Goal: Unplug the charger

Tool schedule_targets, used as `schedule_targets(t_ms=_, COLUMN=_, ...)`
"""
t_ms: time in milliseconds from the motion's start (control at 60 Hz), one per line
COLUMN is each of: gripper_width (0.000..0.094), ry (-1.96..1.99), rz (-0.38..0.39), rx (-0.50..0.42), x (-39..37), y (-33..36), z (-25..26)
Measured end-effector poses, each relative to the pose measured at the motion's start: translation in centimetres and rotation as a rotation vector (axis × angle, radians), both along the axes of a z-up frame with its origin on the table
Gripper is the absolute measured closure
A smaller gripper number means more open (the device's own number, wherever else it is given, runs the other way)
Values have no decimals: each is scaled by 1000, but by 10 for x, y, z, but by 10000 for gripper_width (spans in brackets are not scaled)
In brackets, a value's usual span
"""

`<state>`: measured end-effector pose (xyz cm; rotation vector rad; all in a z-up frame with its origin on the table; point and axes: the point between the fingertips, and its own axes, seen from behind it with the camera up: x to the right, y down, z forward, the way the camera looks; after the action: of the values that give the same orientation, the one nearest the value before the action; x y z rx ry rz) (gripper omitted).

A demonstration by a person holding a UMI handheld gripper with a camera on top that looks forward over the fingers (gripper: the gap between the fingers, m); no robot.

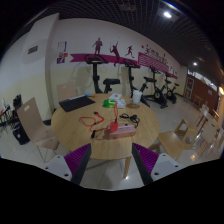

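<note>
A round wooden table (90, 132) stands well beyond my fingers. On it lie a dark block with cables (127, 123), likely the charger and its socket strip, and a red looped cord (97, 120); details are too small to tell. My gripper (112, 162) is open and empty, with its purple pads (79, 156) wide apart, far short of the table's things. A wooden chair back (108, 150) stands between and just ahead of the fingers.
White and green items (112, 101) sit at the table's far side. Wooden chairs stand to the left (35, 126) and right (181, 141). A dark desk (75, 102) and exercise bikes (154, 90) line the far wall. The floor is light tile.
</note>
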<state>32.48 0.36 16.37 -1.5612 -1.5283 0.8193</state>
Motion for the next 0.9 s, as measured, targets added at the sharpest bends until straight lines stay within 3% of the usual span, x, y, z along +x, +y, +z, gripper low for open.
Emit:
schedule_targets(t_ms=483, gripper_width=83, ry=90, rz=75, rx=-61, x=-127, y=23, z=-89)
schedule_targets(t_ms=900, gripper_width=77, ry=143, rz=161, rx=-79, x=-236, y=25, z=-117)
